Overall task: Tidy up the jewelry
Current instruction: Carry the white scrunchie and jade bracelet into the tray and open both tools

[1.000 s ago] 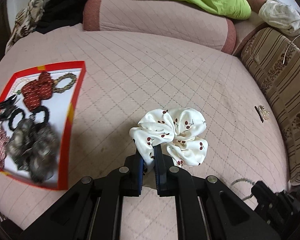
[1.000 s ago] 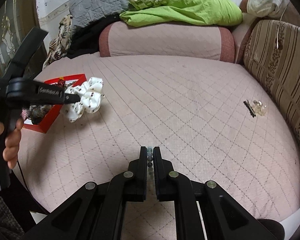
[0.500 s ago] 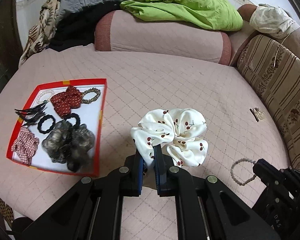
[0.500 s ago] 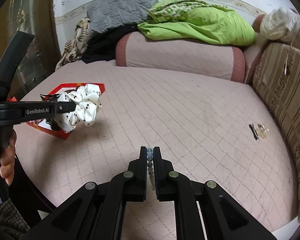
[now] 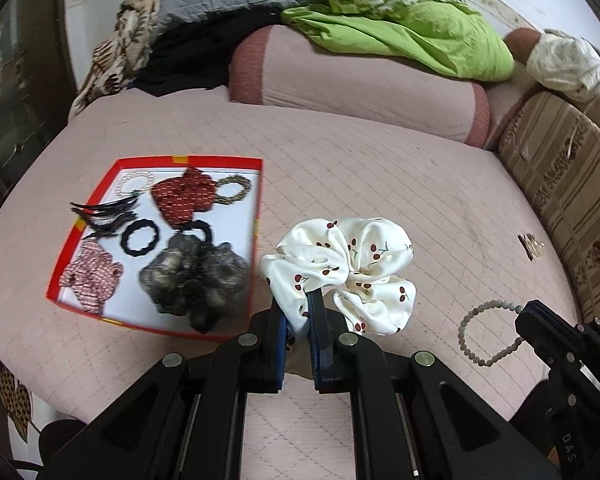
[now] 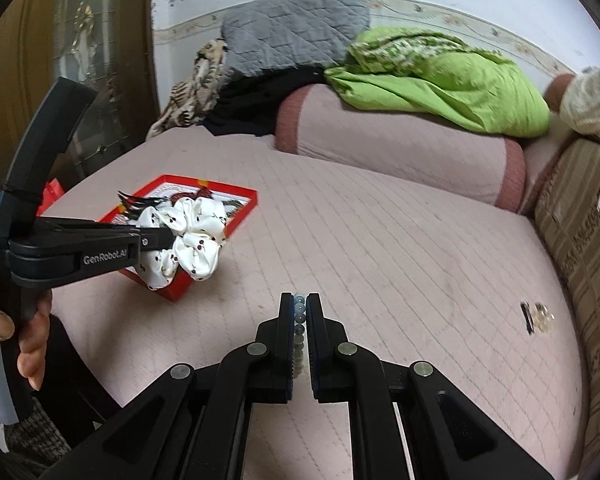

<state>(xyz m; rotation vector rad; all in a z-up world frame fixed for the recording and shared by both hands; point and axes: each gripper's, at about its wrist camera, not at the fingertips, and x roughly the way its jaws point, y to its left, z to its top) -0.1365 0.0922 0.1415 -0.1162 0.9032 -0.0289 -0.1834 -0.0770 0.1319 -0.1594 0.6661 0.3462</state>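
My left gripper [image 5: 298, 308] is shut on a white cherry-print scrunchie [image 5: 352, 268] and holds it above the bed, just right of the red-rimmed tray [image 5: 256, 216]. The tray holds several hair ties, scrunchies and clips. In the right wrist view the scrunchie [image 6: 192, 240] hangs over the tray's near corner [image 6: 176, 290]. My right gripper [image 6: 299, 300] is shut on a pale green bead bracelet [image 6: 299, 332]; the bracelet also shows in the left wrist view [image 5: 484, 332], dangling from the right gripper [image 5: 524, 316].
A small clip and shiny trinket [image 6: 536, 314] lie on the pink quilted bed [image 6: 380, 240] near the striped cushion [image 6: 588, 240] at right. A bolster [image 6: 400, 144] with green [image 6: 440, 84] and grey bedding lies at the back.
Both grippers have risen and drawn back, keeping their loads. The left gripper with the scrunchie now sits closer to the tray; the bracelet has come into the left wrist view.
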